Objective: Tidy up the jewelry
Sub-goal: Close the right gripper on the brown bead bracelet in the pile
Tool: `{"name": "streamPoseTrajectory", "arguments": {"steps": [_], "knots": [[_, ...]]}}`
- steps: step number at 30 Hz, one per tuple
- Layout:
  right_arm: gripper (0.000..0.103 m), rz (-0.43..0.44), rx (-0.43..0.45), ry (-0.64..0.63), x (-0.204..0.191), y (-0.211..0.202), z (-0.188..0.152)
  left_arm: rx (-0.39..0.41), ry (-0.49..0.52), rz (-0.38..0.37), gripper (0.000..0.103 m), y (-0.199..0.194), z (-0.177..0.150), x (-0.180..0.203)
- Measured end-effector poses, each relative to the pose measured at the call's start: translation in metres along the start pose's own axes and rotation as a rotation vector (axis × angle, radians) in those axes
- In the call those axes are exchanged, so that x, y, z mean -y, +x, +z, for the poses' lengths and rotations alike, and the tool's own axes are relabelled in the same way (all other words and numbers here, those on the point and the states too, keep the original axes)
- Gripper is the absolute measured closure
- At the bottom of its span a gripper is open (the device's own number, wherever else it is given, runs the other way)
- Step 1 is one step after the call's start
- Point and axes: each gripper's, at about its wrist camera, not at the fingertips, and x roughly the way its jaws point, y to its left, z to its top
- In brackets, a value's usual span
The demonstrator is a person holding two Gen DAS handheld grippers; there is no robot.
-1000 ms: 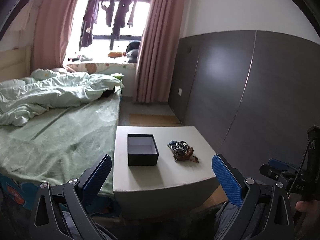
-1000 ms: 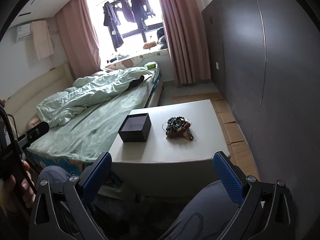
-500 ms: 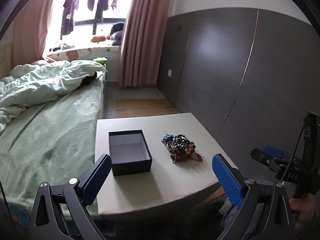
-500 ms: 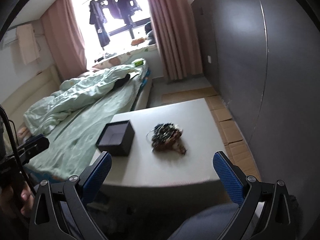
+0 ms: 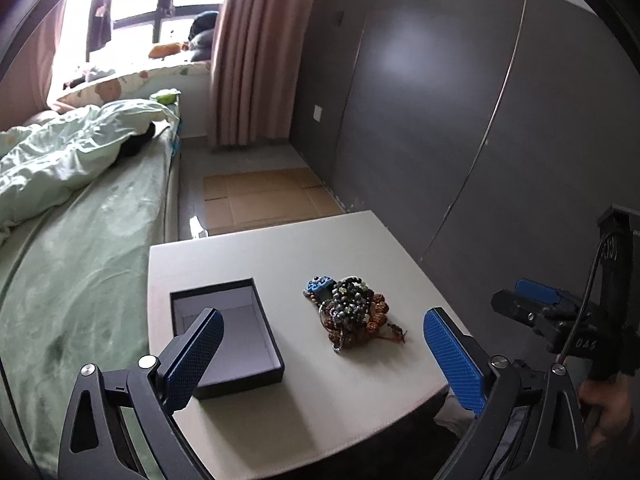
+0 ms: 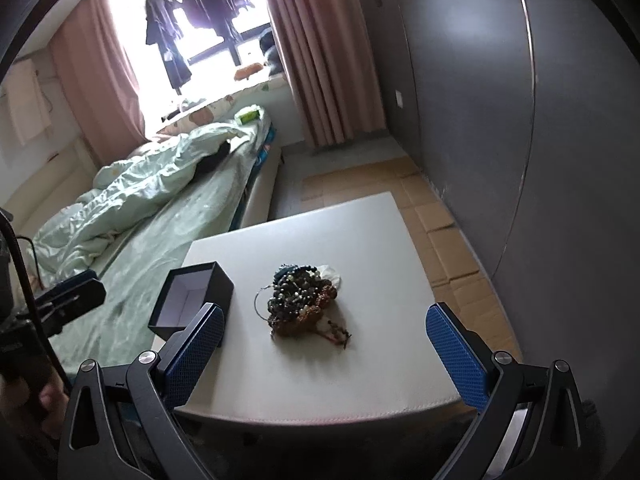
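Note:
A tangled pile of beaded jewelry (image 5: 352, 312) lies on a white table (image 5: 320, 408); it also shows in the right wrist view (image 6: 298, 302). An open, empty black box (image 5: 226, 332) with a pale lining stands to the pile's left, also seen in the right wrist view (image 6: 192, 300). My left gripper (image 5: 322, 360) is open and empty above the table's near edge. My right gripper (image 6: 324, 354) is open and empty, in front of the pile. Each gripper shows in the other's view: the right one (image 5: 540, 308), the left one (image 6: 68, 296).
A bed (image 5: 80, 248) with a green sheet and rumpled duvet runs along the table's left side. A dark grey wall (image 5: 460, 120) stands on the right. Flattened cardboard (image 5: 260, 196) lies on the floor beyond the table. Pink curtains (image 5: 256, 52) frame a window.
Both grippers have moved forward and closer to the table; the box and jewelry pile appear larger and nearer. Both stay open and empty.

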Motion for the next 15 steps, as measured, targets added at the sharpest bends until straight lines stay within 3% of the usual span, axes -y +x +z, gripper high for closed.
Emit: {"name": "streamPoseTrajectory", "arguments": {"steps": [6,10,15], "knots": [[0.003,0.032,-0.089,0.052,0.016,0.032,0.029,-0.101,0.009,-0.051,0.031,0.042,0.021,-0.005],[0.018,0.041,-0.149,0.094,0.021,0.056,0.041,-0.155,0.012,-0.063,0.039,0.068,0.028,-0.009],[0.029,0.057,-0.214,0.158,0.028,0.085,0.047,-0.242,-0.007,-0.099,0.048,0.104,0.031,-0.015]]}}
